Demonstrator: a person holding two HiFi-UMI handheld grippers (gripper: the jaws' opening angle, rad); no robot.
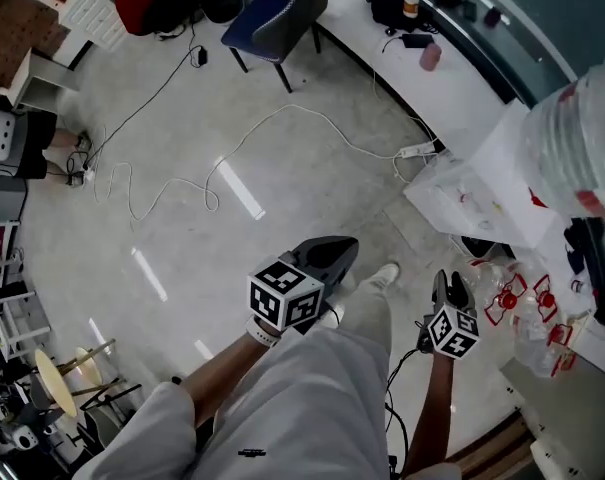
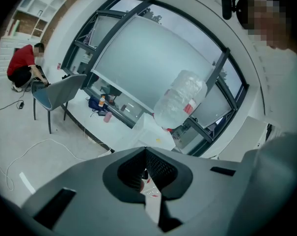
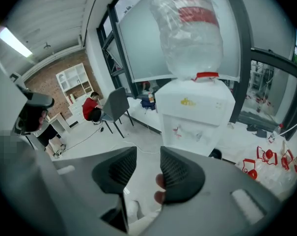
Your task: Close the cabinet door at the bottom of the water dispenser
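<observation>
Closed tip to tip on the left gripper [image 2: 146, 150], with nothing pinched. Parted on the right gripper [image 3: 148, 152], empty too, only floor [image 3: 143, 134] showing through the gap. Both held out over white trousers [image 1: 312, 398] in the head view. Straight ahead of the right gripper: the dispenser [image 3: 195, 114], bottle [image 3: 190, 33] on top, taps facing, lower part cut off behind that gripper, so no telling how the cabinet door stands. Farther left, a chair [image 3: 116, 104] and a cable [image 1: 282, 118] across the floor.
</observation>
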